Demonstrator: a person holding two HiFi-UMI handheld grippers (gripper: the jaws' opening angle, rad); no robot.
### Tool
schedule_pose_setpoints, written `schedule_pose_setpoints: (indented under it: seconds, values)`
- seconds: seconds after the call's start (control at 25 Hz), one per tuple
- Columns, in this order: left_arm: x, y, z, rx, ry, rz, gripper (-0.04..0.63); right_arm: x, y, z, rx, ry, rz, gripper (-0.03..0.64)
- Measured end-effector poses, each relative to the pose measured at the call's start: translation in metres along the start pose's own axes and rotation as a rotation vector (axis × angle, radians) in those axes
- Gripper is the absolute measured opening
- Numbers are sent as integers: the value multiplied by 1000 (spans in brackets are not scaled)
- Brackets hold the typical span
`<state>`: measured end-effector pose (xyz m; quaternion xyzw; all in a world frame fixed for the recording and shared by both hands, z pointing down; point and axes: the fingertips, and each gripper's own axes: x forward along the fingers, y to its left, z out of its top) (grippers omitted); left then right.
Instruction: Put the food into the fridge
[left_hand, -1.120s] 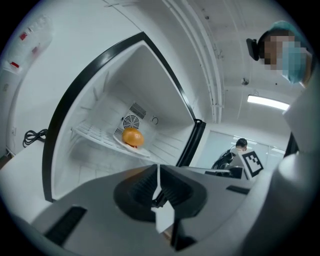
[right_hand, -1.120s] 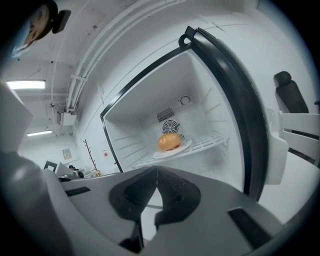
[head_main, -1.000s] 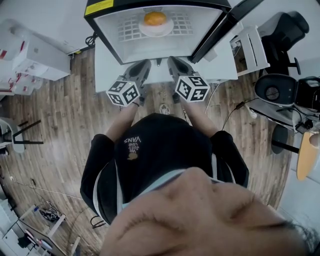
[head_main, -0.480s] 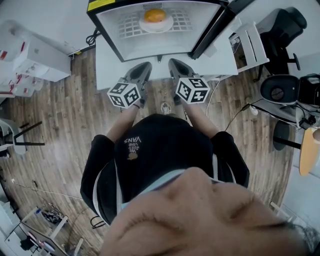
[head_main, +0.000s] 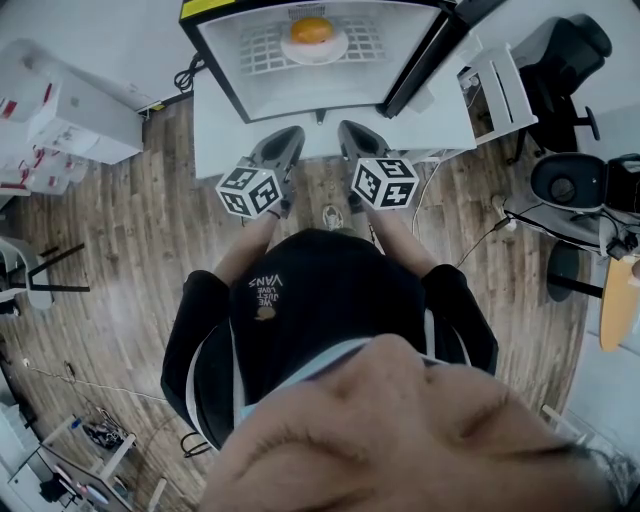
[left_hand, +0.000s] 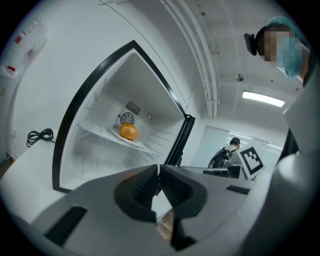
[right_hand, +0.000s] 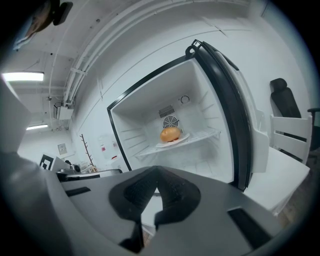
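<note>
A round, orange-brown bun (head_main: 311, 30) sits on a small white plate (head_main: 335, 48). The plate rests on the wire shelf (head_main: 262, 60) inside an open white fridge (head_main: 230, 70). From the right gripper view, the bun (right_hand: 170, 134) is near the middle of the shelf, in front of a small round fan grille on the back wall. The food is already in the fridge, so the task looks nearly complete.

The bun is probably light and soft, and easy to dent if squeezed. The plate is probably stiff, smooth and breakable, so it would be safer to lift it by its rim than to pinch the bun.

The fridge door (right_hand: 227, 100) stands wide open on the right. The fridge sits on a white surface (head_main: 215, 140) above a wood-plank floor (head_main: 120, 220).

A person stands facing the fridge with both tools held side by side just short of its opening. The left tool (left_hand: 159, 170) has its jaws pressed together with nothing between them. The right tool (right_hand: 156, 175) is likewise closed and empty. Neither tool touches the fridge, the plate or the bun.
</note>
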<state>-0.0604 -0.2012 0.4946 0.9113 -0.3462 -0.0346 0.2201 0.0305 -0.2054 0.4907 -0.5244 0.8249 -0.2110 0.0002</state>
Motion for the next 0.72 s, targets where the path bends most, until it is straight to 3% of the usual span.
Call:
schedule_pose_setpoints:
  seconds: [0.72]
  values:
    - [0,2,4,8,-3,-6,18,3,2,3,1,-6,-11,12]
